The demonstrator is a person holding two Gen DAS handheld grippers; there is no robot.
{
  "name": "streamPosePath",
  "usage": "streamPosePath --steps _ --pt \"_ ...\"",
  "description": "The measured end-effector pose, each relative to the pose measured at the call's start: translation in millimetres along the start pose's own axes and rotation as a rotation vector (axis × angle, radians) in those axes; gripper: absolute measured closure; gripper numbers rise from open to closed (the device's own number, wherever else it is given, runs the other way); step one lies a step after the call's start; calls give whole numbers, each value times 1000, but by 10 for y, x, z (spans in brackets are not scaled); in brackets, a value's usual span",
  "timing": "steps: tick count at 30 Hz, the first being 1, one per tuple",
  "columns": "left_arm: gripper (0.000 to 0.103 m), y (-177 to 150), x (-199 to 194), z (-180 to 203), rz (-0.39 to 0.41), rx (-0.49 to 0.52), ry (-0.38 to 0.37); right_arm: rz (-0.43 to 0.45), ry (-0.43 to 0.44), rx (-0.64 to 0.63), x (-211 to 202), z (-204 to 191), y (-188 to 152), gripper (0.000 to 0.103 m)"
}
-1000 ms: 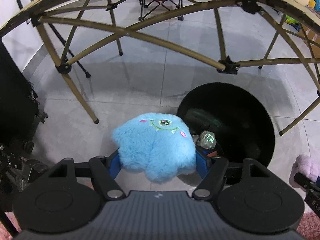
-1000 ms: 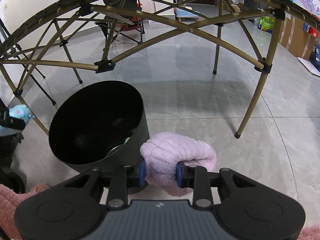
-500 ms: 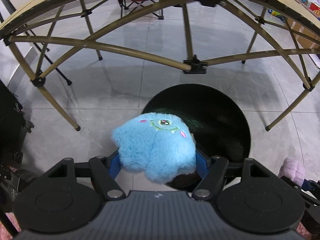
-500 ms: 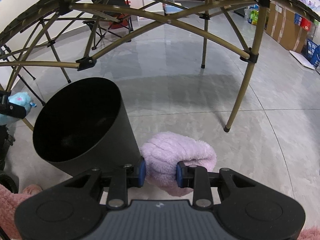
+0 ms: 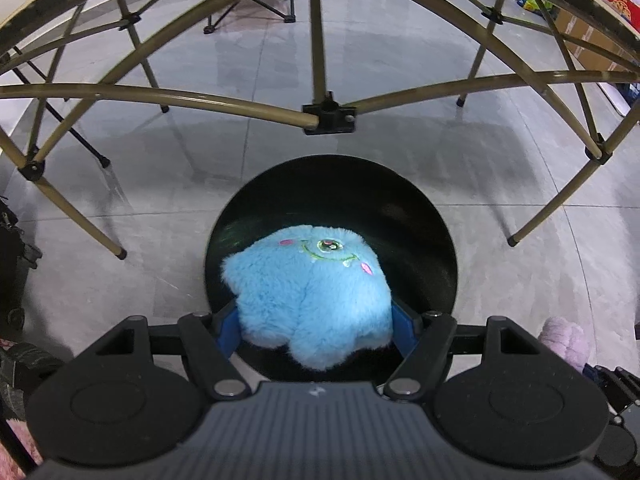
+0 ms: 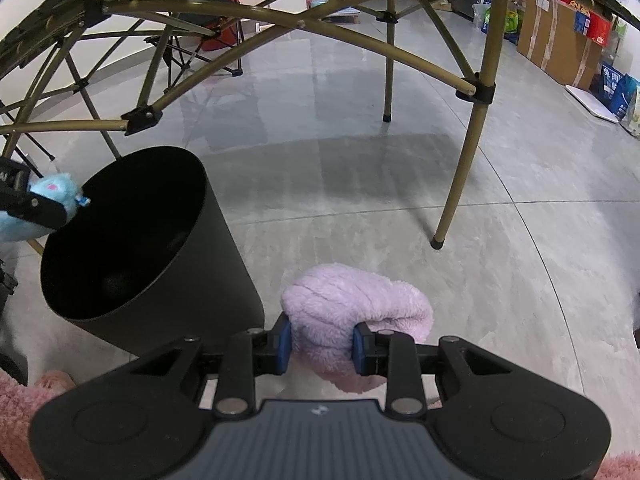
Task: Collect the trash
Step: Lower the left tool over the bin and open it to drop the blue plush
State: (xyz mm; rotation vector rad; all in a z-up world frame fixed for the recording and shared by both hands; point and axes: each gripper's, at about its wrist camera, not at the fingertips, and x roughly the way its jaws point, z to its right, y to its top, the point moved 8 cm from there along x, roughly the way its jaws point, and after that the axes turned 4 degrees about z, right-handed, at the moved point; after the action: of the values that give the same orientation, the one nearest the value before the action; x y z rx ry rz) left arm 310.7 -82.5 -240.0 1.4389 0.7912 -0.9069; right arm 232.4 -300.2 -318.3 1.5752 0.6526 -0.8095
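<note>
My left gripper point(image 5: 314, 322) is shut on a fluffy blue plush toy point(image 5: 308, 292) with an embroidered face, held right above the mouth of a round black bin point(image 5: 416, 208). In the right wrist view the same bin point(image 6: 168, 280) stands on the floor at the left, with the blue plush toy point(image 6: 52, 194) and the left gripper at its far-left rim. My right gripper point(image 6: 322, 346) is shut on a fuzzy lilac plush piece point(image 6: 352, 308), held above the floor just right of the bin. That lilac piece point(image 5: 566, 338) shows at the right edge of the left wrist view.
A folding table's tan metal frame point(image 5: 328, 114) arches over the bin, with legs point(image 6: 456, 184) planted on the grey tiled floor. Folding chairs point(image 6: 200, 36) stand farther back. Cardboard boxes point(image 6: 560, 44) and bags line the right wall. Pink fuzzy fabric point(image 6: 16, 404) lies at the lower left.
The left gripper has carried the blue plush sideways from beside the bin to directly over its opening. In the right wrist view the bin has shifted a little; the lilac piece stays gripped.
</note>
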Motion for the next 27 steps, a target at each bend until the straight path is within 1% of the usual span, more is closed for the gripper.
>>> streamPosePath --steps 14,17,19,20,21,23,27 --pt "30 -14 160 172 -51 5 -13 -16 -5 12 53 70 -19 75" --pt "25 -19 169 177 -60 -12 -22 -16 -5 13 56 68 -17 75" --pt "18 -13 161 182 -61 -27 -39 -16 -4 14 56 70 -18 75" --pt "7 -10 153 186 -59 -29 -38 -16 -5 14 56 70 -18 75" --pt "0 -11 146 187 -56 -29 -32 -16 -6 16 56 74 -19 75" --pt "0 -12 134 187 -56 -31 -28 -14 -6 22 55 81 -18 75" --pt "0 -51 182 176 -94 -47 -28 -16 -2 22 53 86 -26 74"
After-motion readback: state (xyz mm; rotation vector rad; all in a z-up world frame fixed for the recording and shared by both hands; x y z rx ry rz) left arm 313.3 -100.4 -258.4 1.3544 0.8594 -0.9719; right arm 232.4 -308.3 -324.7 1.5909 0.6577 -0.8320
